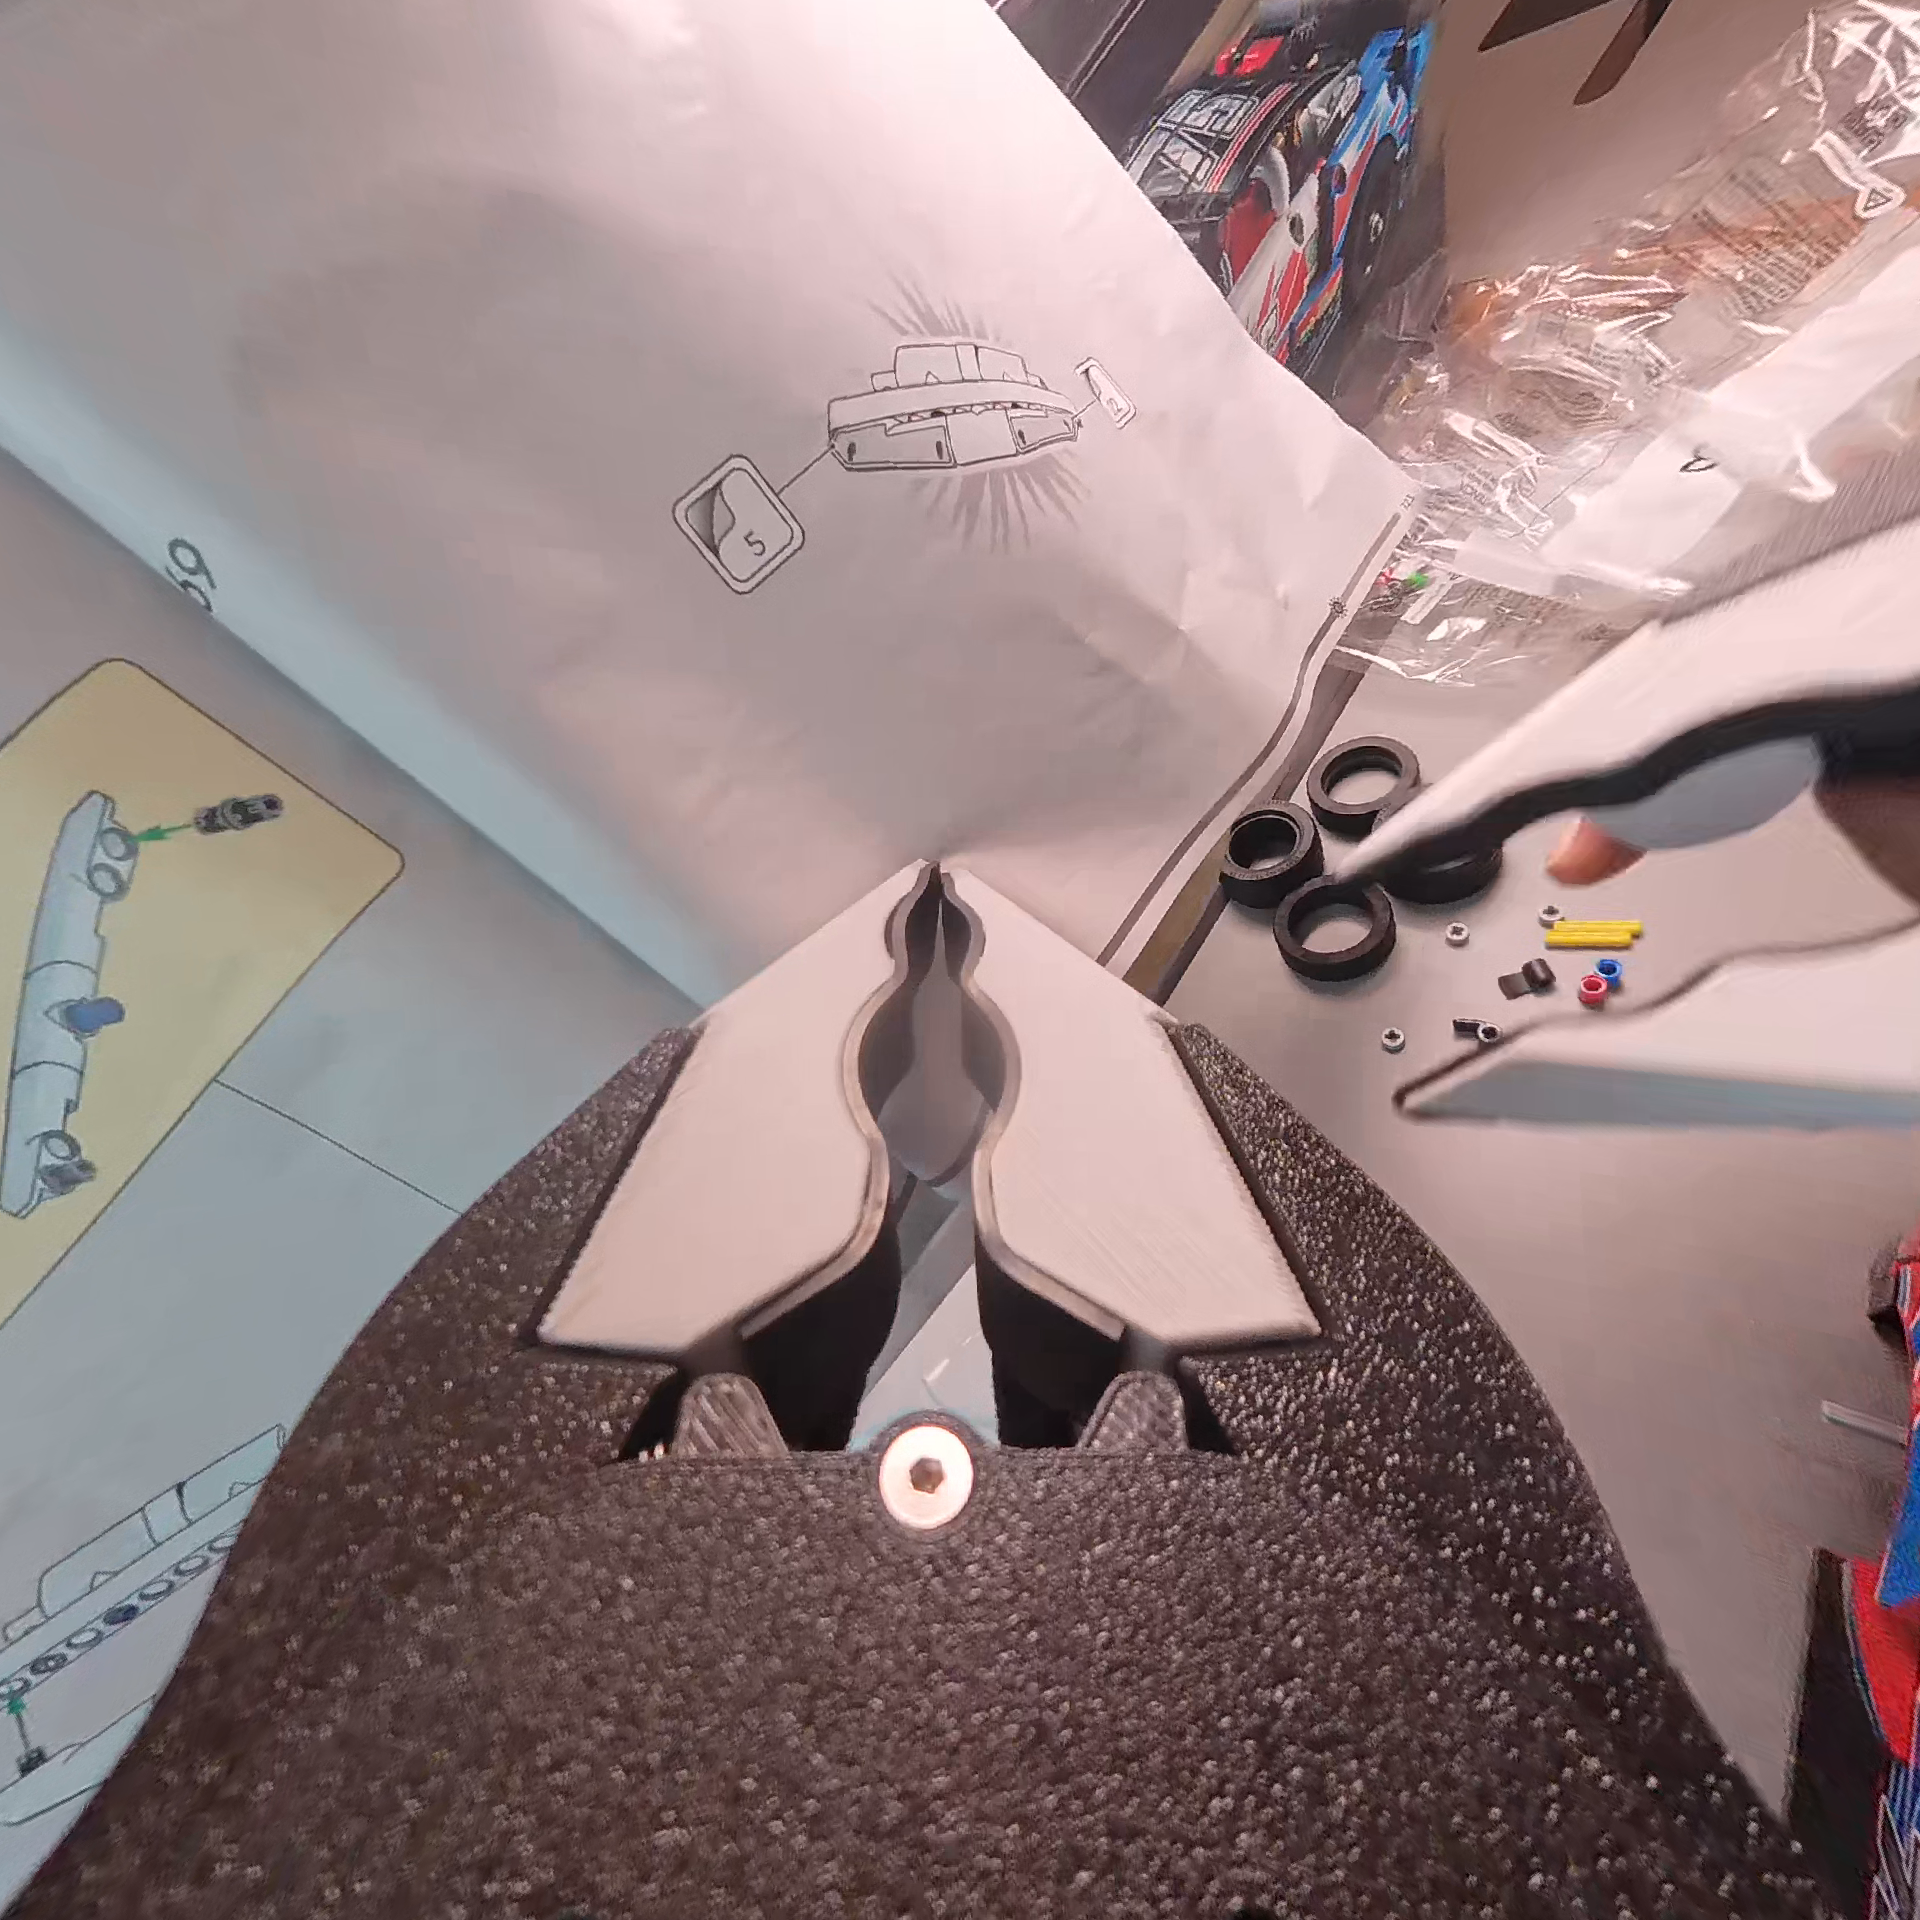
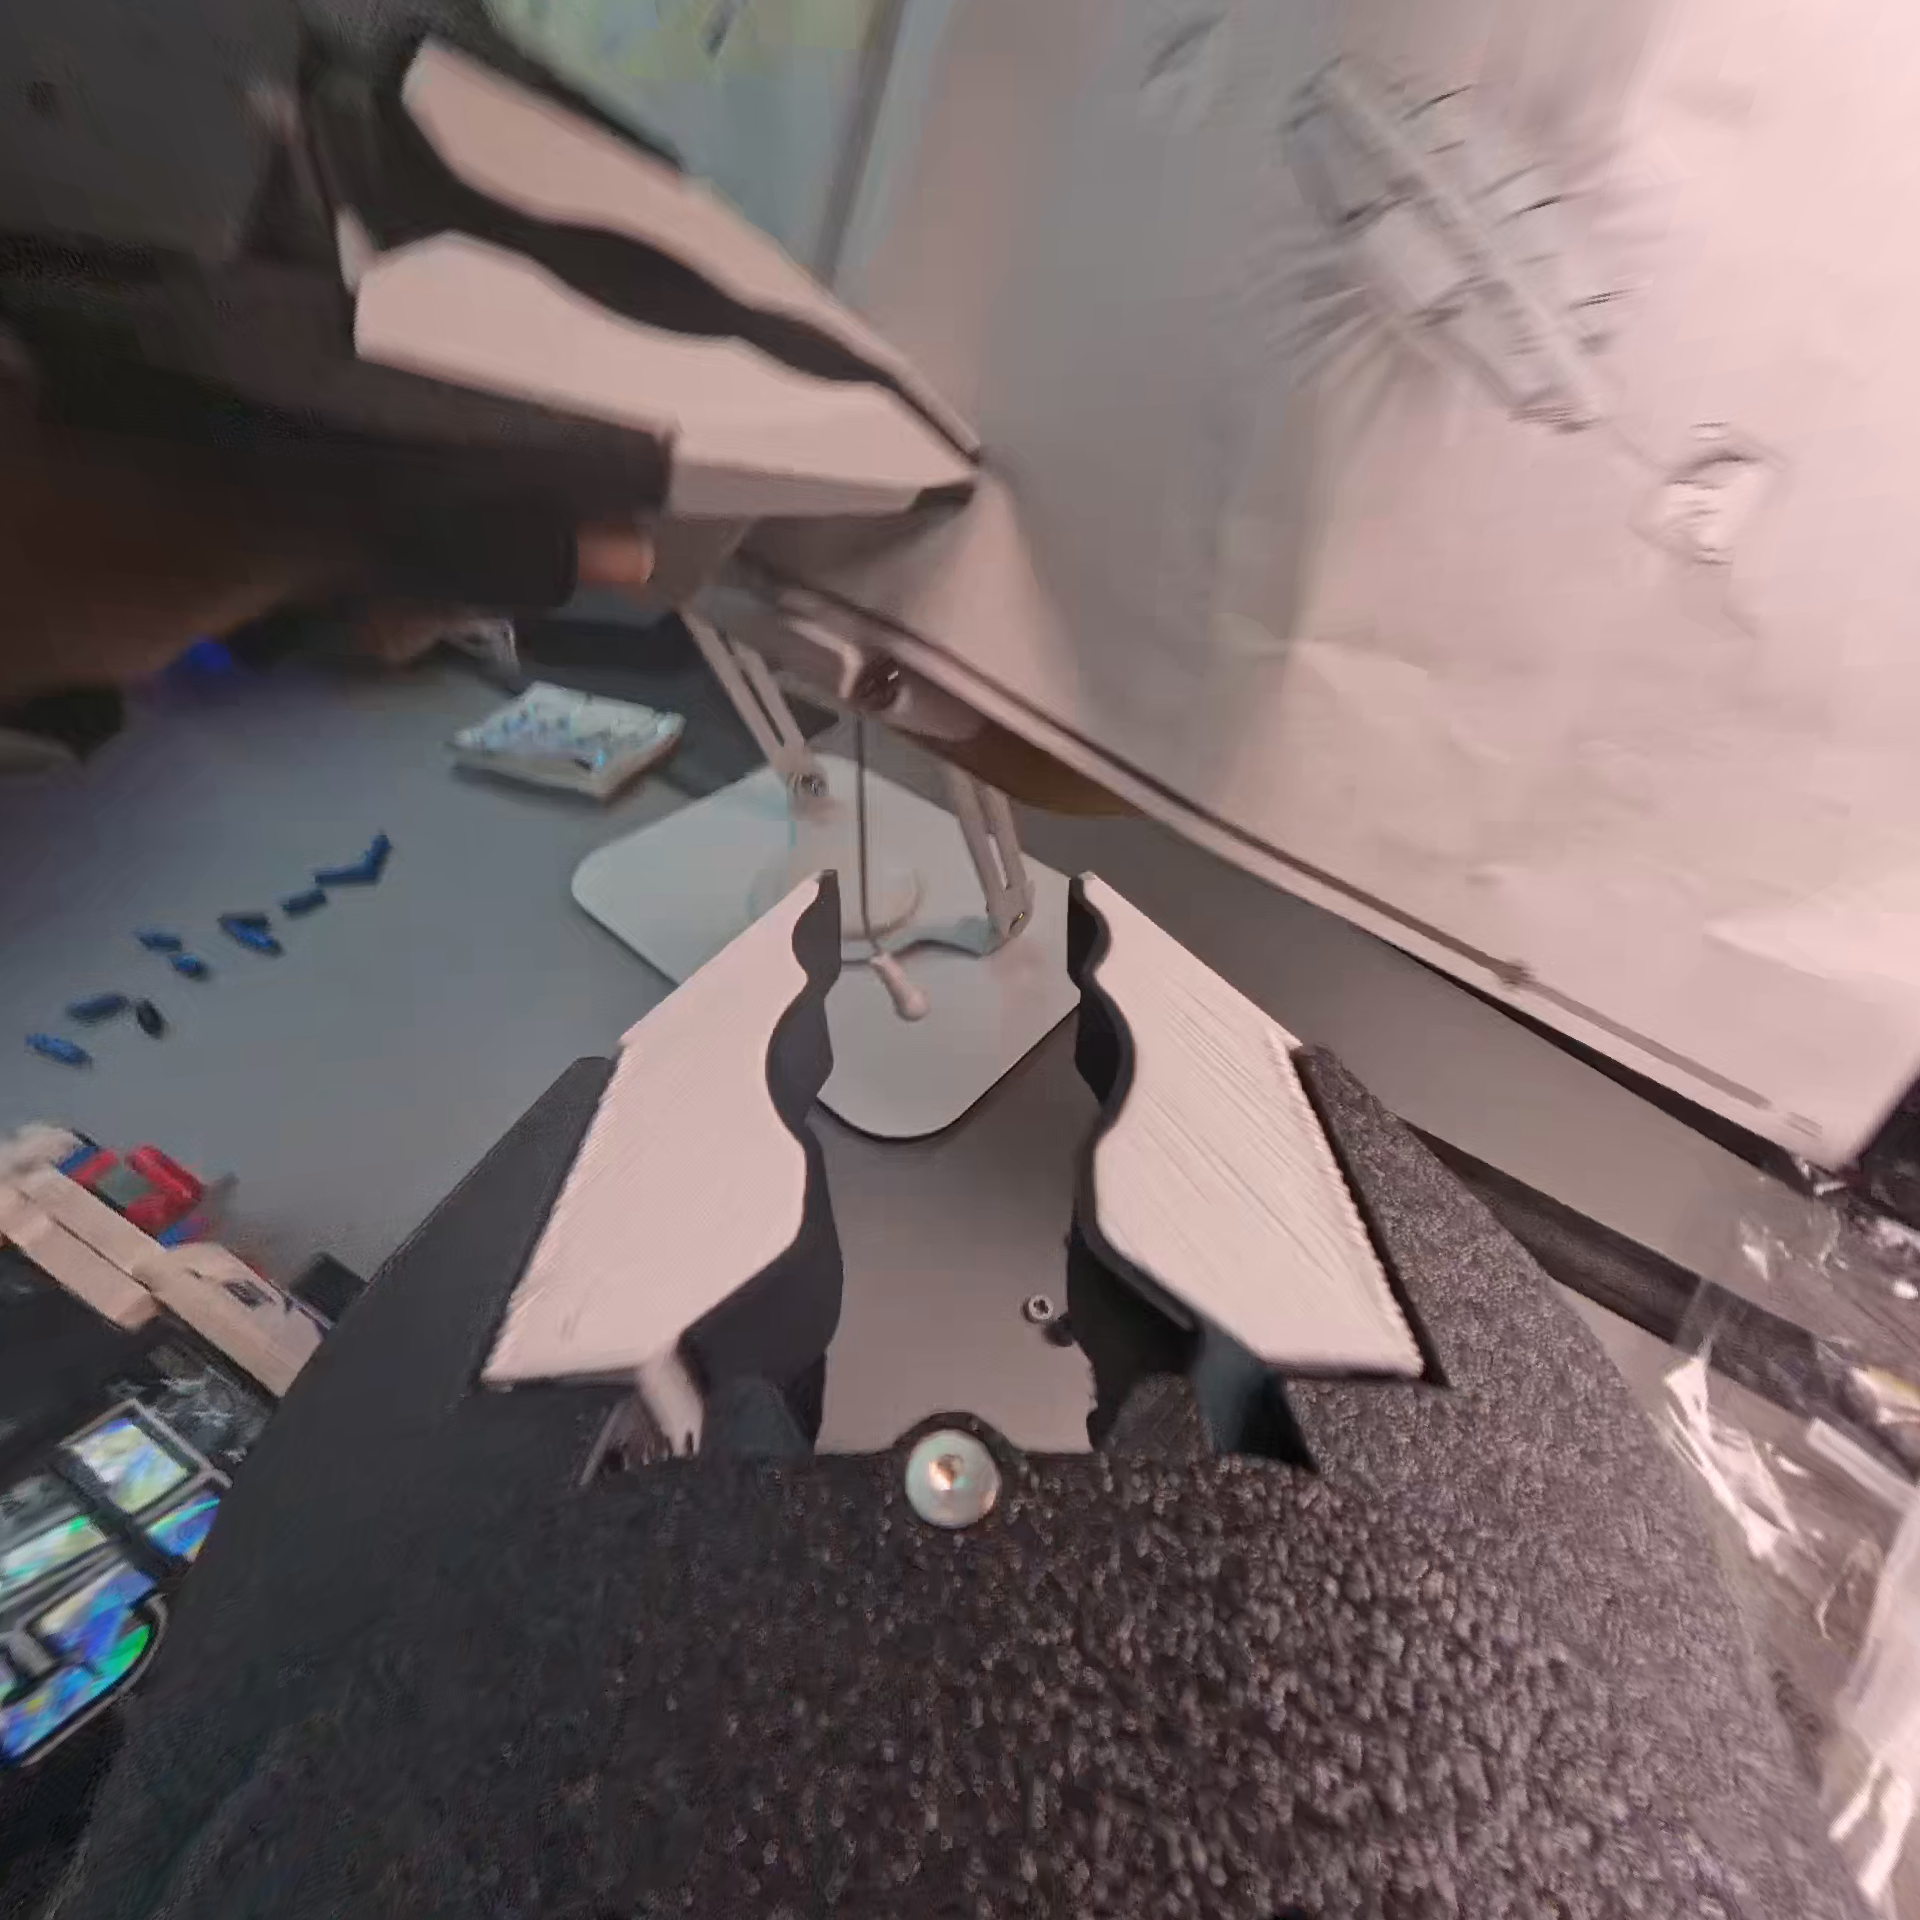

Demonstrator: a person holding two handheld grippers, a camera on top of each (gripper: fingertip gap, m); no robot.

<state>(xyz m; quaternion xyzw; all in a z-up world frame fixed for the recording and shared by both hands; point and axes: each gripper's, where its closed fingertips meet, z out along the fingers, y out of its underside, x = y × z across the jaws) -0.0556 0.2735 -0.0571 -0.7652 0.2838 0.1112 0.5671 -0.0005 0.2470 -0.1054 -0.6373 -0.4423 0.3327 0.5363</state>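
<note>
My left gripper (image 1: pixel 936 871) is shut, its fingertips pinching a white page (image 1: pixel 727 312) of an open instruction booklet; the paper creases toward the tips. The right wrist view shows the same gripper (image 2: pixel 971 462) closed at the edge of the lifted page (image 2: pixel 1455 520). My right gripper (image 2: pixel 951 888) is open and empty, pointing at the base (image 2: pixel 665 894) of a white stand under the booklet. In the left wrist view the right gripper (image 1: pixel 1382 992) hovers open above several black tyres (image 1: pixel 1335 930) and small parts; one fingertip (image 1: pixel 1361 873) is just over a tyre.
Yellow axles (image 1: pixel 1590 932), red and blue bushes (image 1: pixel 1595 982) and small grey and black bits lie on the grey table. Clear plastic bags (image 1: pixel 1662 312) and a printed box (image 1: pixel 1299 177) lie beyond. Blue pieces (image 2: pixel 260 925), a parts bag (image 2: pixel 571 738) and a red model part (image 2: pixel 145 1184) lie to the left. The left gripper's tips are roughly 8 centimeters from the right gripper's. The base (image 2: pixel 665 894) is about equally far from each gripper, around 25 centimeters.
</note>
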